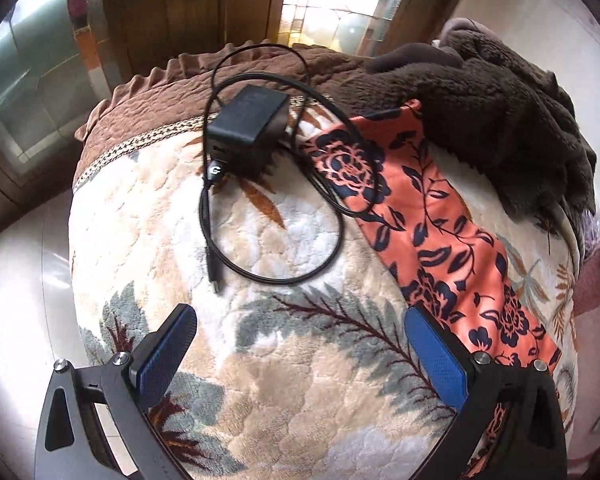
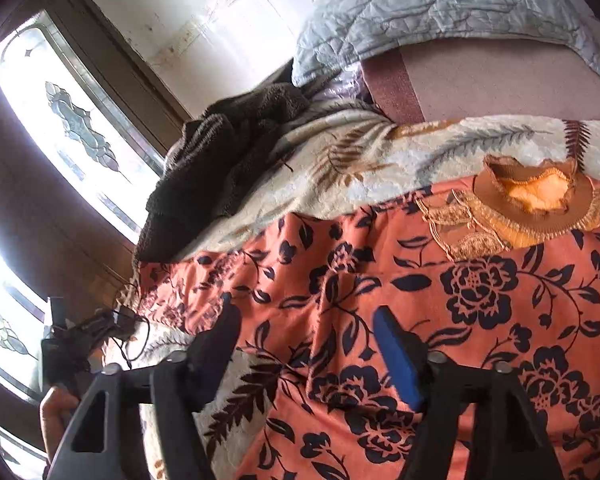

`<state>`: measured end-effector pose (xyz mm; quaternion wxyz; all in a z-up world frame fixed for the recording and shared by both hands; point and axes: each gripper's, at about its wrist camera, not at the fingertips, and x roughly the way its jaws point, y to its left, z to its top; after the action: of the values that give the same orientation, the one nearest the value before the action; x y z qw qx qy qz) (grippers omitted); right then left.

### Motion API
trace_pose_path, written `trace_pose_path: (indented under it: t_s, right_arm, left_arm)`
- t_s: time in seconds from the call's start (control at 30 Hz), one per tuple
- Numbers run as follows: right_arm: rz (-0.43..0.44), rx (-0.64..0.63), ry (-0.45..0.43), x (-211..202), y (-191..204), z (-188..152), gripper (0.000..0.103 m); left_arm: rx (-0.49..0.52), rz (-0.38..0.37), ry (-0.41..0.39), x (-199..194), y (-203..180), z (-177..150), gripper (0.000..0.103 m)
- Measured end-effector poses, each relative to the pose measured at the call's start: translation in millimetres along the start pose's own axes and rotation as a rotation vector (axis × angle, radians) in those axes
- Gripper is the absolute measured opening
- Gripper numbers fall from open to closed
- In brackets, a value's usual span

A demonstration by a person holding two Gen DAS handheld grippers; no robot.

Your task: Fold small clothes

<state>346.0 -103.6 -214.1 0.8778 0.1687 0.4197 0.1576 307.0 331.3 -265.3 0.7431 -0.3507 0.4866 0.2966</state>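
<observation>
Covering the bed is one leaf-patterned blanket (image 1: 284, 344), on which everything is laid. One orange flowered garment (image 2: 440, 292) is spread flat across it, its gold-trimmed neckline (image 2: 536, 204) seen in the right wrist view. One brown fleece garment (image 1: 500, 120) is heaped beside it, against the wall. One black charger (image 1: 248, 120) with one looped cable (image 1: 332, 208) is seen nearby. Both the left gripper (image 1: 300, 356) and right gripper (image 2: 306, 344) are held with jaws spread, nothing pinched. Stained-glass windows (image 2: 76, 128) are seen behind.
</observation>
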Motion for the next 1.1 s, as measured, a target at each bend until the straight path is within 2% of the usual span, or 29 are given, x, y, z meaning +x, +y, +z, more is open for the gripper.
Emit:
trace_pose_path:
  t_s: [0.17,0.27,0.33,0.4,0.47,0.57,0.67,0.77,0.83,0.93,1.1]
  right_arm:
    - [-0.087,0.040,0.071,23.7,-26.8,-20.0,0.063]
    - [-0.118,0.113,0.140,41.2,-52.9,-28.4,0.061]
    - [-0.091,0.117,0.130,39.7,-59.1,-28.6,0.059]
    - [-0.074,0.114,0.137,34.5,-60.7,-26.7,0.059]
    - [-0.064,0.100,0.127,24.1,-61.7,-28.3,0.059]
    - [-0.086,0.051,0.113,6.0,-63.4,-32.7,0.059]
    - [-0.106,0.046,0.120,-9.3,-76.8,-38.6,0.060]
    - [-0.113,0.086,0.141,-13.3,-97.7,-47.8,0.060]
    - [-0.083,0.117,0.135,-13.3,-107.3,-53.6,0.060]
    - [-0.084,0.106,0.114,-13.4,-106.3,-58.2,0.061]
    - [-0.081,0.069,0.107,-12.6,-104.2,-60.6,0.061]
  left_arm:
    - [-0.132,-0.071,0.016,5.6,29.1,10.8,0.103]
    - [-0.156,-0.155,0.017,9.2,27.4,13.2,0.103]
    - [-0.146,-0.223,0.039,17.7,16.3,16.0,0.102]
    - [-0.131,-0.281,0.067,27.7,3.0,16.6,0.091]
    - [-0.120,-0.305,0.098,36.0,-10.6,11.6,0.082]
    - [-0.091,-0.297,0.063,37.6,-28.6,10.4,0.081]
    - [-0.081,-0.352,0.070,42.5,-40.1,10.2,0.066]
    - [-0.067,-0.356,0.073,45.4,-50.1,8.9,0.065]
    - [-0.072,-0.407,0.091,54.7,-57.3,10.3,0.064]
    - [-0.095,-0.424,0.097,65.2,-57.7,12.3,0.066]
    - [-0.195,-0.500,0.089,74.4,-50.5,20.2,0.067]
